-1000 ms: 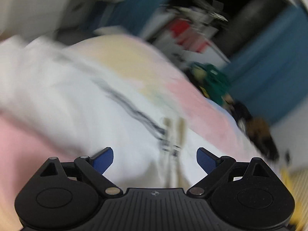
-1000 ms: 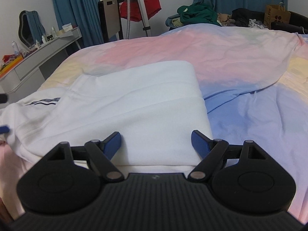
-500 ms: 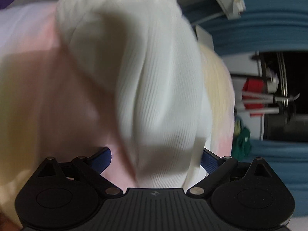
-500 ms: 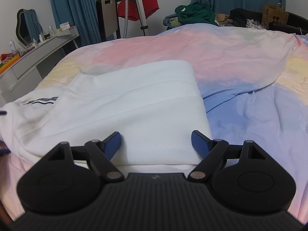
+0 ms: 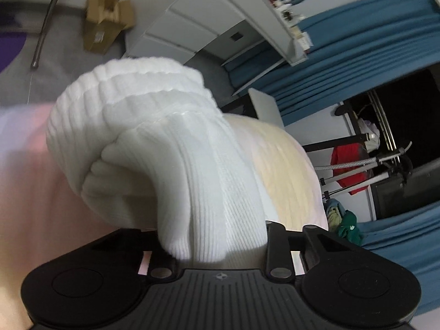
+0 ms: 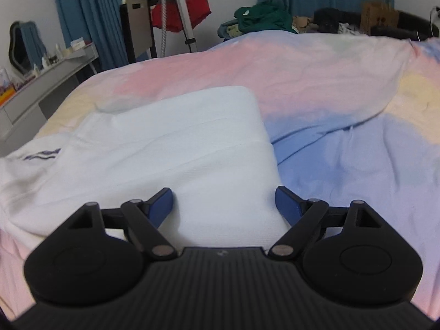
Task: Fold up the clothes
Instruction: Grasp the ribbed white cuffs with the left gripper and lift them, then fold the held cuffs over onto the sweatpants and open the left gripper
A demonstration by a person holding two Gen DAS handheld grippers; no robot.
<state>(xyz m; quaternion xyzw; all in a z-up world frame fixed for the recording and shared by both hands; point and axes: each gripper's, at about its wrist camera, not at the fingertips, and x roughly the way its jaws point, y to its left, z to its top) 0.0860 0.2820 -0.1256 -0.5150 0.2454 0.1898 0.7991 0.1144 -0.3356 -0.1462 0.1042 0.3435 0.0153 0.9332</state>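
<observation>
A white garment (image 6: 170, 148) lies part-folded on the pastel bedspread (image 6: 316, 82), a dark striped trim showing at its left end. My right gripper (image 6: 224, 205) hovers open over the near edge of the fold, with nothing pinched between its blue fingers (image 6: 162, 203). In the left wrist view a thick white ribbed cuff (image 5: 154, 143) of the garment bulges up out of my left gripper (image 5: 213, 247). Its jaws are closing, the ribbed cloth is bunched tight between them, and the cloth hides the pads.
A grey dresser (image 6: 41, 88) with bottles stands left of the bed. Behind the bed are a stand with a red cloth (image 6: 178, 11), blue curtains (image 6: 82, 13) and a heap of green clothes (image 6: 261, 13). A cardboard box (image 5: 104, 24) lies on the floor.
The left gripper swung onto the ribbed cuff and its wide-open jaws drew in around it. The right gripper stayed open in place over the fold.
</observation>
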